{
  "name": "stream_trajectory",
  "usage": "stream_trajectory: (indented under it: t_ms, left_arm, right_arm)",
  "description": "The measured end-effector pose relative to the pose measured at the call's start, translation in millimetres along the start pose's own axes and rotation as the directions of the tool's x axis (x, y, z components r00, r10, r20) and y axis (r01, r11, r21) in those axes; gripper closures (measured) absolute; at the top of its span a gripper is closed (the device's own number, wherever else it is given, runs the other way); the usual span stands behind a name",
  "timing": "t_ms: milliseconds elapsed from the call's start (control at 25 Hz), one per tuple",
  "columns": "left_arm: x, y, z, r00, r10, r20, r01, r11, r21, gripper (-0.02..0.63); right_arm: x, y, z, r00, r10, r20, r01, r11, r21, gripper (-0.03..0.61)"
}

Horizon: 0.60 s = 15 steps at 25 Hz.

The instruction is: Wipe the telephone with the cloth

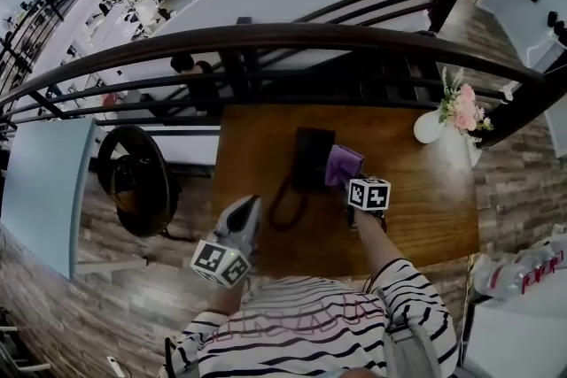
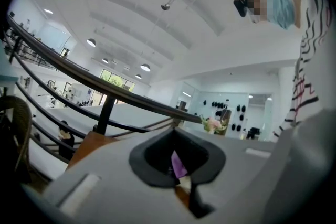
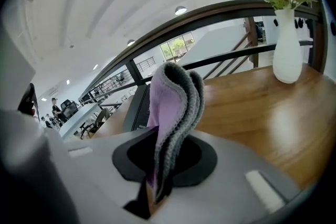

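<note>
A black telephone point(image 1: 310, 157) lies at the middle of the wooden table point(image 1: 425, 208), and its cord point(image 1: 282, 210) loops toward the front edge. My right gripper point(image 1: 352, 180) is shut on a folded purple and grey cloth point(image 1: 343, 164) at the phone's right side. In the right gripper view the cloth point(image 3: 170, 107) stands up out of the right gripper point(image 3: 163, 165), with the telephone point(image 3: 134, 108) just behind it. My left gripper point(image 1: 249, 210) hovers at the table's front left, beside the cord, holding nothing. In its own view the left gripper point(image 2: 181, 176) is shut, and a sliver of the cloth point(image 2: 177, 164) shows past the jaws.
A white vase with pink flowers point(image 1: 434, 124) stands at the table's back right corner; the vase point(image 3: 287, 44) is also in the right gripper view. A dark railing point(image 1: 292, 35) runs behind the table. A round chair point(image 1: 133, 181) sits left of the table.
</note>
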<state>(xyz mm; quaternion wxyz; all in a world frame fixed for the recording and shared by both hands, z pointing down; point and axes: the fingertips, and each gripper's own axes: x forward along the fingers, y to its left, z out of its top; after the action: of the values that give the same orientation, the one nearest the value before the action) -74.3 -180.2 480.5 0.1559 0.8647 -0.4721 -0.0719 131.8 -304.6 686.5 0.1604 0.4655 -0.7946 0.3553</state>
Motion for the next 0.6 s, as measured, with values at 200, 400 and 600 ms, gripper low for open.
stream_trajectory:
  t_ms: [200, 400, 600]
  left_arm:
    - [3.7, -3.7, -2.9, 1.000, -0.015, -0.009, 0.015, 1.000, 0.001, 0.614]
    - [-1.4, -1.3, -0.2, 1.000, -0.014, -0.005, 0.014, 1.000, 0.001, 0.614]
    - [-18.4, 6.5, 4.2, 1.000, 0.012, 0.004, -0.012, 1.000, 0.005, 0.614]
  right_arm:
    - [-7.2, 5.4, 2.0, 1.000, 0.019, 0.021, -0.019, 1.000, 0.000, 0.530]
    - [-9.0, 51.3, 6.1, 0.993, 0.104, 0.052, -0.102, 0.994, -0.048, 0.531]
    - [5.4, 106.8, -6.2, 0.980, 0.200, 0.020, -0.197, 0.976, -0.091, 0.531]
